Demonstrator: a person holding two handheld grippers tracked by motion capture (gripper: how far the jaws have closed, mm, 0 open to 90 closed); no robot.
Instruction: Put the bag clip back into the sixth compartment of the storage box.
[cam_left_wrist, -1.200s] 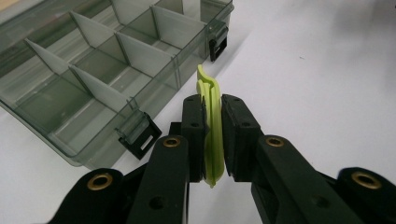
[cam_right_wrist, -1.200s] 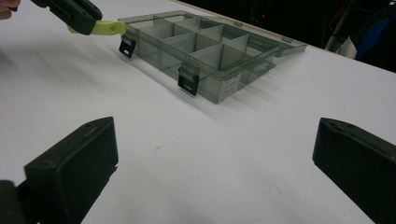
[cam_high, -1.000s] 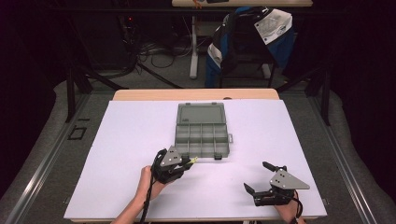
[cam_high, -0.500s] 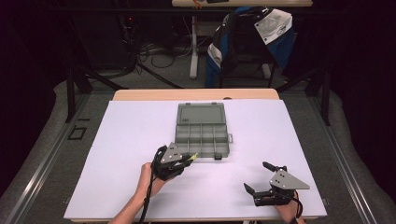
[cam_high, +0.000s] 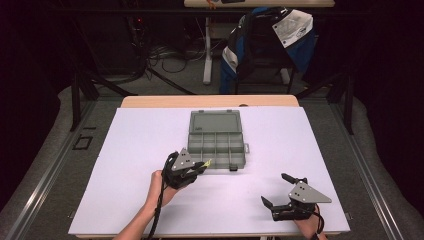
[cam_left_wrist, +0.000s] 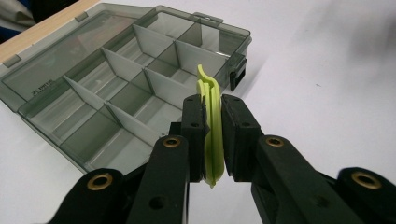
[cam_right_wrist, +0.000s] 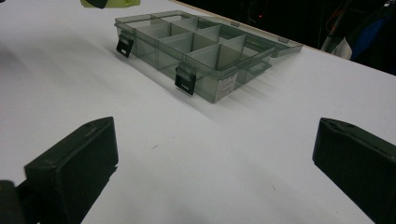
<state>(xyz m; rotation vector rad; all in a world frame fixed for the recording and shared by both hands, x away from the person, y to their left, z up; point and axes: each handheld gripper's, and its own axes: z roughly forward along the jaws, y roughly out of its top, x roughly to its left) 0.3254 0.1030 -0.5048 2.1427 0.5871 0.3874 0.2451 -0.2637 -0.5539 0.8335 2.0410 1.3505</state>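
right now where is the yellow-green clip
The yellow-green clip is pinched between the left gripper's jaws, just short of the open organizer box's near-left corner.

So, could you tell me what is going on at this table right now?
A person holds a gripper in each hand. The left gripper is shut on a yellow-green clip, held near the front edge of an open grey compartment box whose compartments look empty. The right gripper sits open and empty near the white table's front edge.

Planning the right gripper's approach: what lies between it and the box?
Nothing: bare white table runs from the open right gripper to the box in the right gripper view; the high view agrees.
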